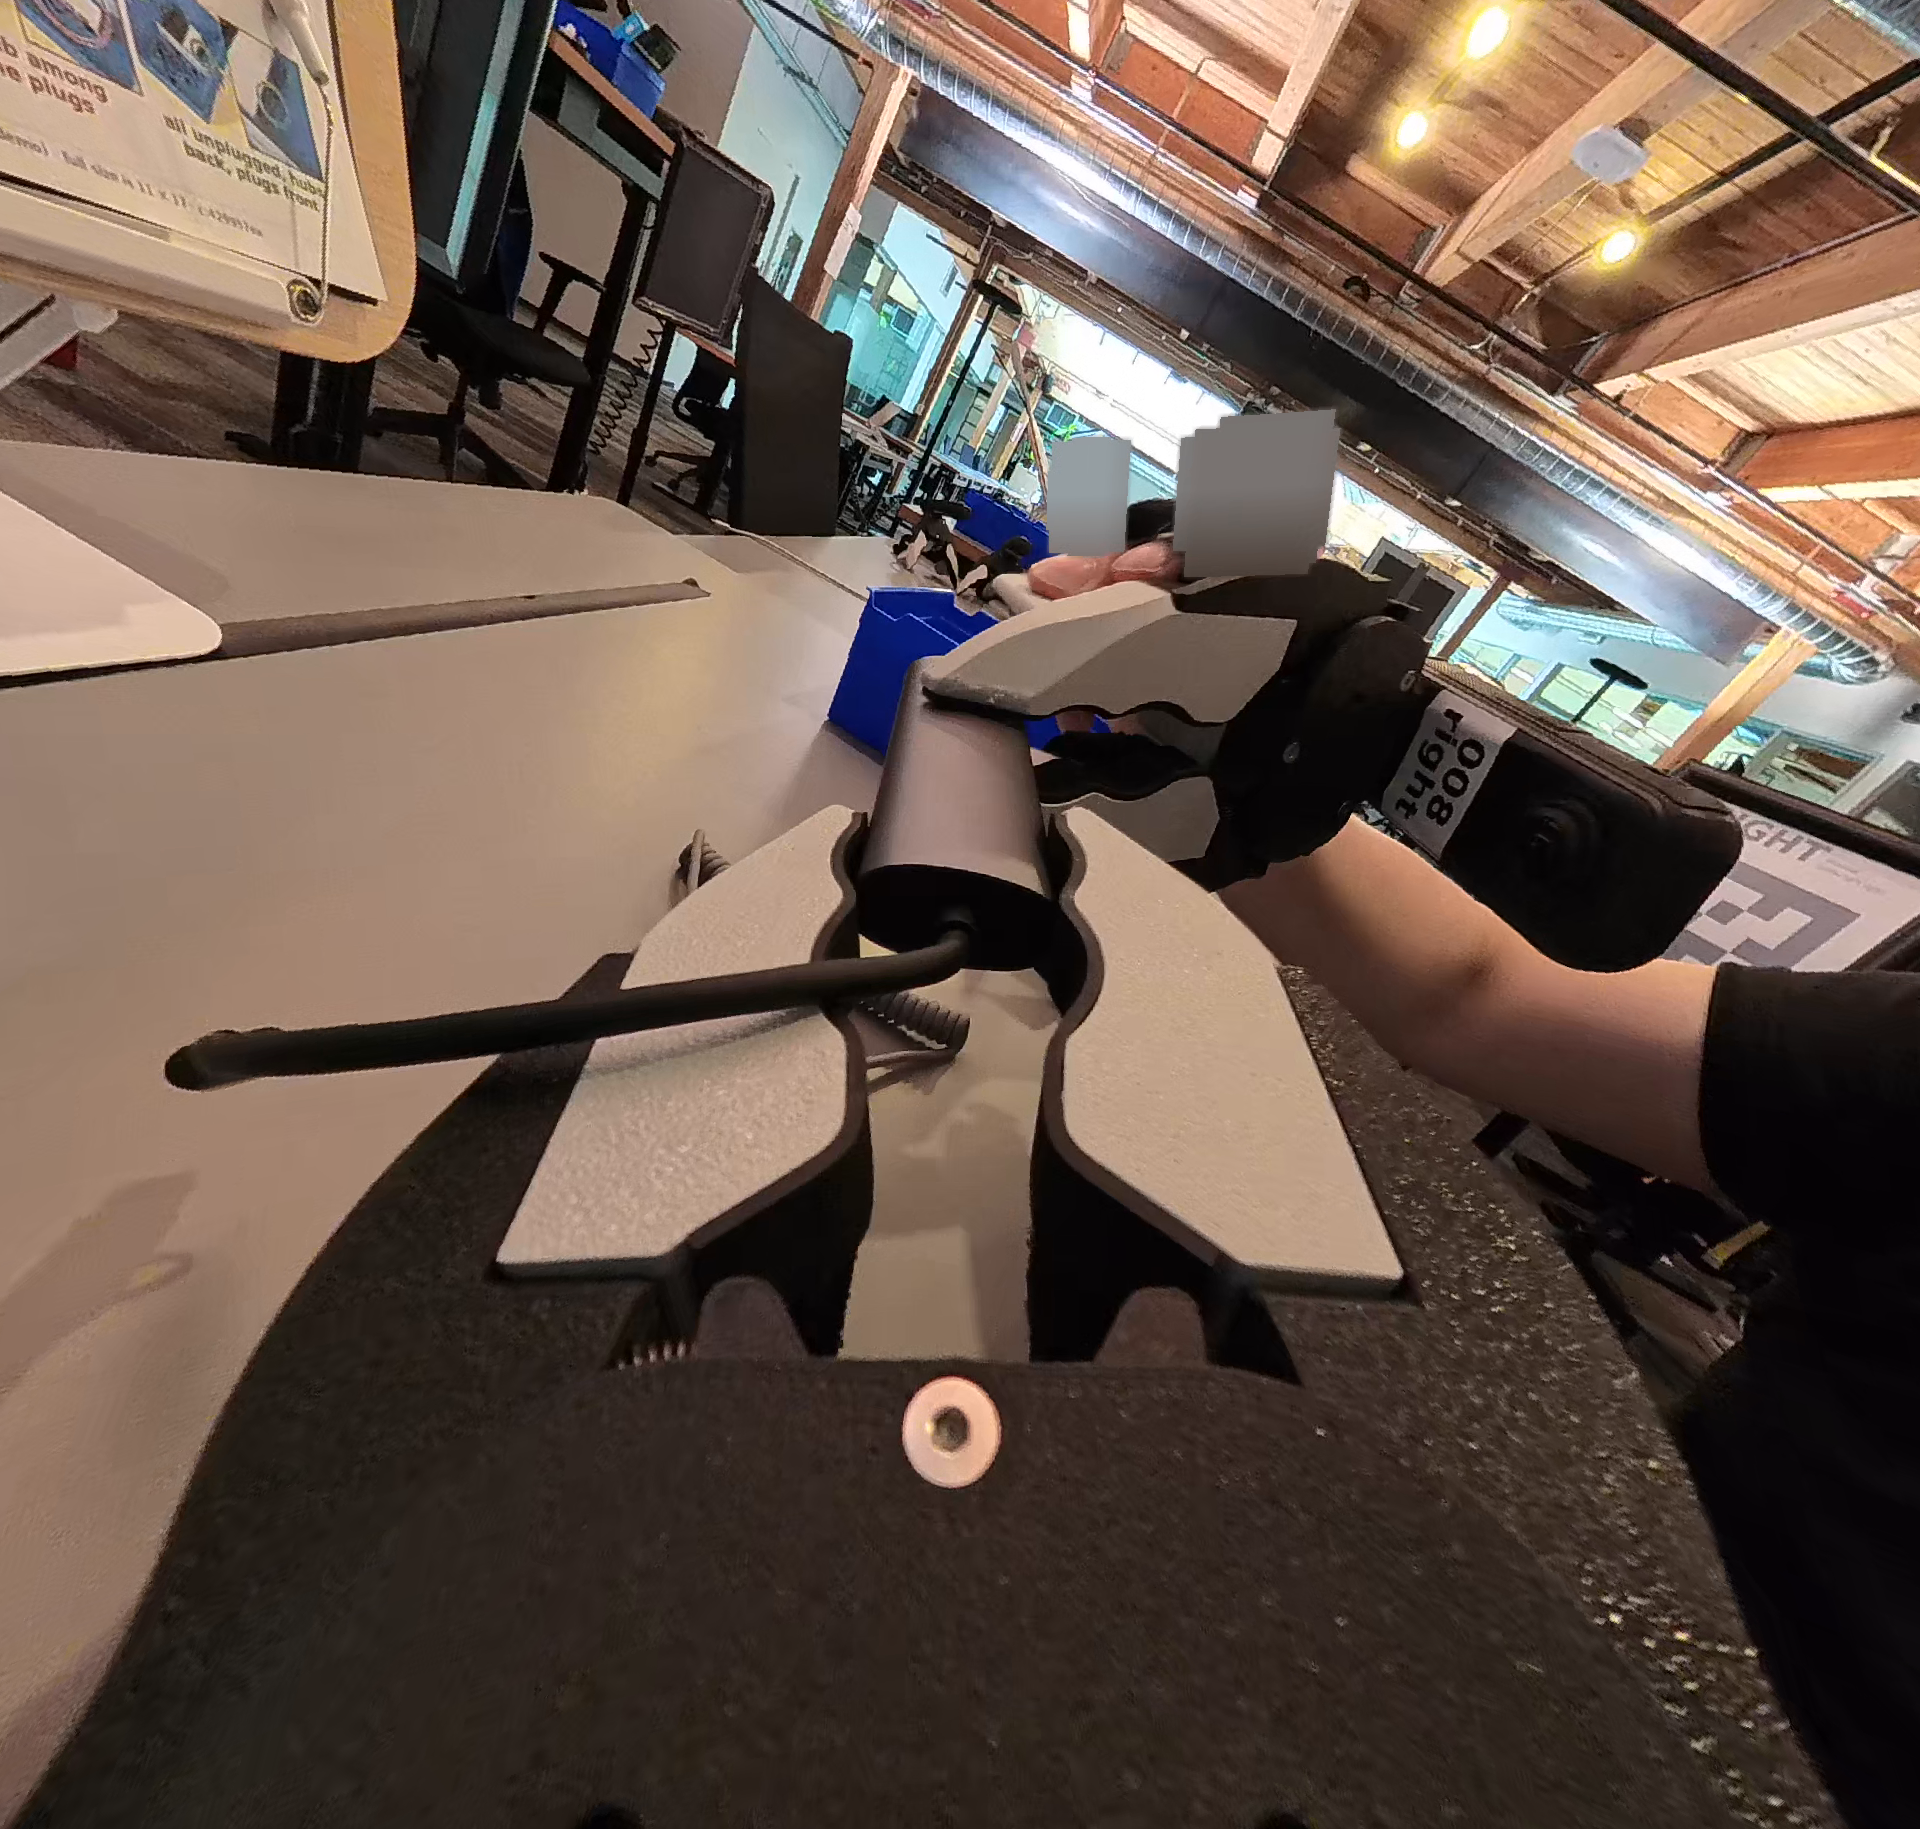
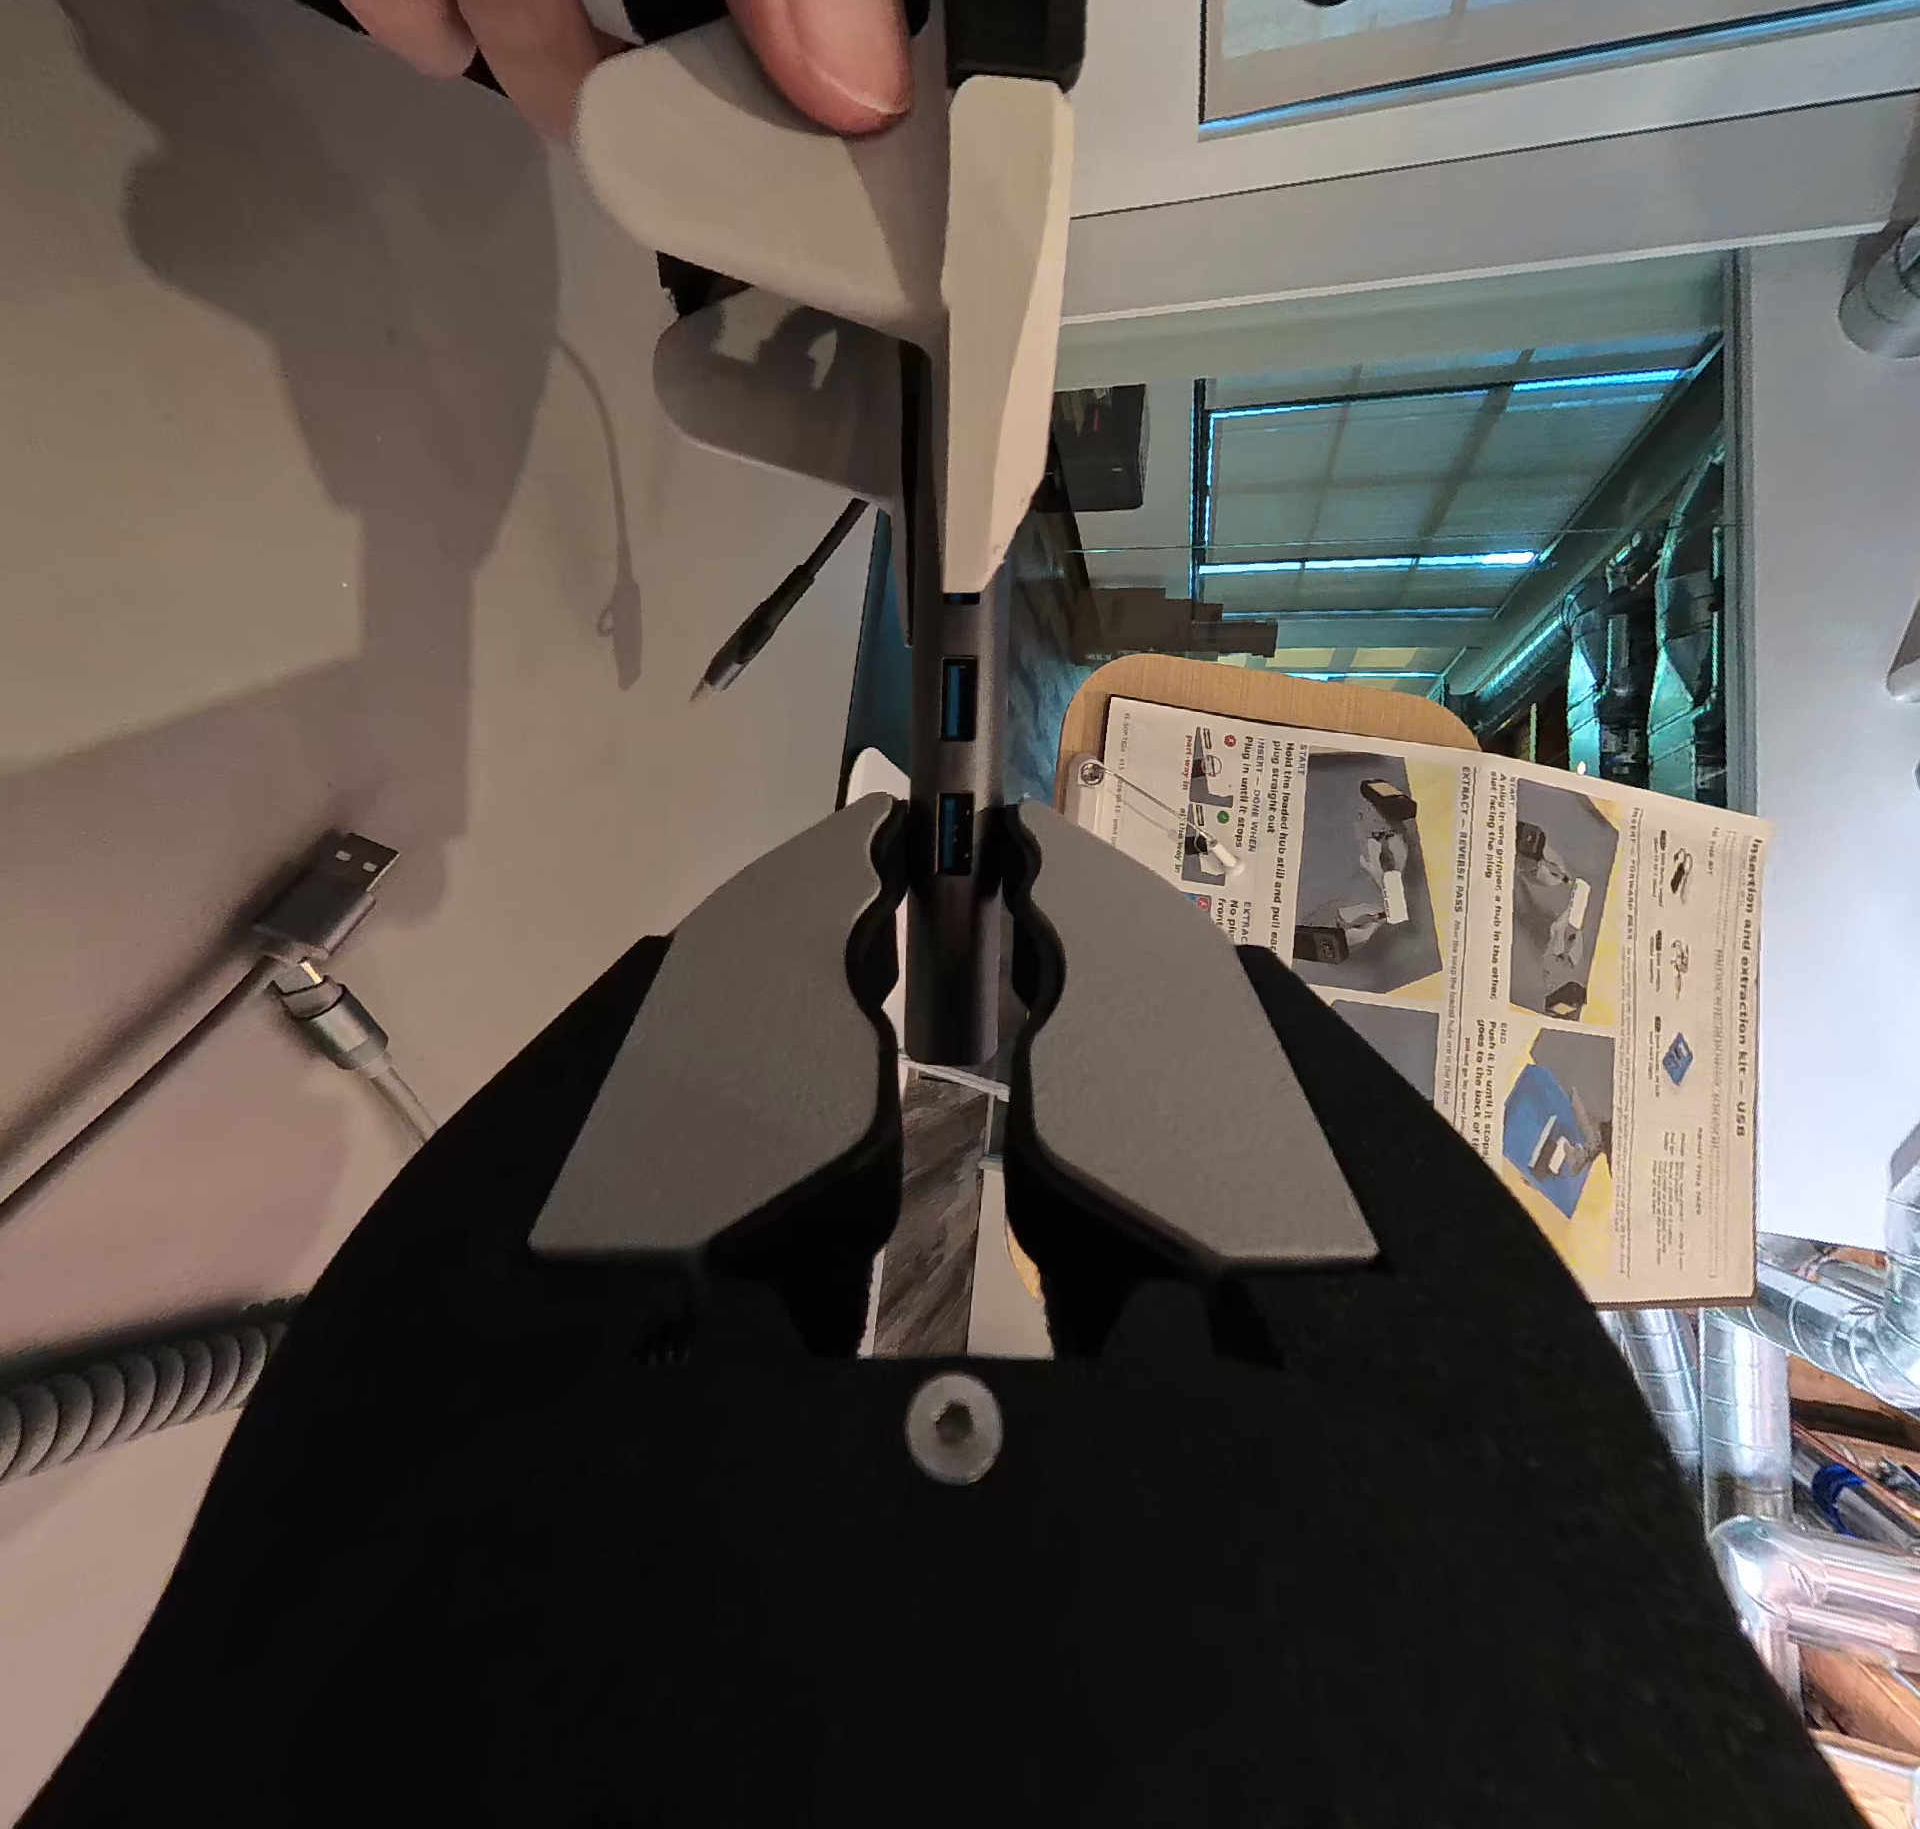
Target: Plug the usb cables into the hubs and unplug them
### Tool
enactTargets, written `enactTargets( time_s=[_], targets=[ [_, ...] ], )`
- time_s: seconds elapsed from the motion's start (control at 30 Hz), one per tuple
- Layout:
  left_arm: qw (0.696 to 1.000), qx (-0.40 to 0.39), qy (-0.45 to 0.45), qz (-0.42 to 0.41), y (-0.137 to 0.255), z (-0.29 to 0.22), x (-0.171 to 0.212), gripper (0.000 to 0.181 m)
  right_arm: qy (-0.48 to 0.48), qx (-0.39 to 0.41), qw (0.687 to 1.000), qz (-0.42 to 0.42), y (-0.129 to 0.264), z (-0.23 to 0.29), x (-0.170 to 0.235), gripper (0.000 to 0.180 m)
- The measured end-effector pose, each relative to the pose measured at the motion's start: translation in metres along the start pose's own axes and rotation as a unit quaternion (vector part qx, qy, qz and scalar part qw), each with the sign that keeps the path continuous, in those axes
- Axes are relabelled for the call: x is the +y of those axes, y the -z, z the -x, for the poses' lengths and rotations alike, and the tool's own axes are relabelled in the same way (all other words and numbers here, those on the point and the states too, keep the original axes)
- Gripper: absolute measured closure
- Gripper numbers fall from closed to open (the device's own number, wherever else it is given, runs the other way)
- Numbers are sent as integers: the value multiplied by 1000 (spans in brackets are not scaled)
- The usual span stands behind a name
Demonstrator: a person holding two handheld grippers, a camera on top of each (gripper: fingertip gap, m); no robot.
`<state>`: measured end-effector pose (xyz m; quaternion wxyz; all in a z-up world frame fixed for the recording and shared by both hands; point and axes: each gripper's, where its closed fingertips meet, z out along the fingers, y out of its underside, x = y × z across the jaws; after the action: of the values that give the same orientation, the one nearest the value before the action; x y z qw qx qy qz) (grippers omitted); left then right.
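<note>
So, both grippers clamped on the same grey hub (image 2: 956, 906): left gripper (image 1: 956, 875) fingers pinching the cable end, right gripper (image 2: 951, 844) fingers squeezing the far end, all held up off the worktop (image 1: 364, 792). Long axis running 6 to 12 in the right wrist view, blue ports facing the camera, pigtail cable (image 1: 540, 1021) trailing toward 9 in the left view. Best bet: hand off to one grip, keep hub steady, then grab the loose USB plug (image 2: 327, 891) lying at 9.

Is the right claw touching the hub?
Touching. In the right wrist view, the right claw is shut on the hub, its pads pressed on both sides. The left wrist view shows the left claw shut on the hub's cable end.
</note>
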<state>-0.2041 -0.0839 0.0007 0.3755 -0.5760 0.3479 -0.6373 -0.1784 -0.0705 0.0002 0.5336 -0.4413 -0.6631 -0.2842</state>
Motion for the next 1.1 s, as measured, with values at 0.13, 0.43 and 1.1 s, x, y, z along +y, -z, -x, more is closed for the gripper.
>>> enactTargets(
  time_s=[0.13,0.43,1.1],
  targets=[
    [1000,5,18,-12,0,0,-2,148,2,25,1000,-3,0,-4,0,163],
    [998,-17,28,-49,11,11,-14,149,-81,45,996,-3,4,-14,10,150],
    [990,-96,23,-105,44,40,-34,149,-262,-151,950,79,-9,136,22,161]
  ],
)
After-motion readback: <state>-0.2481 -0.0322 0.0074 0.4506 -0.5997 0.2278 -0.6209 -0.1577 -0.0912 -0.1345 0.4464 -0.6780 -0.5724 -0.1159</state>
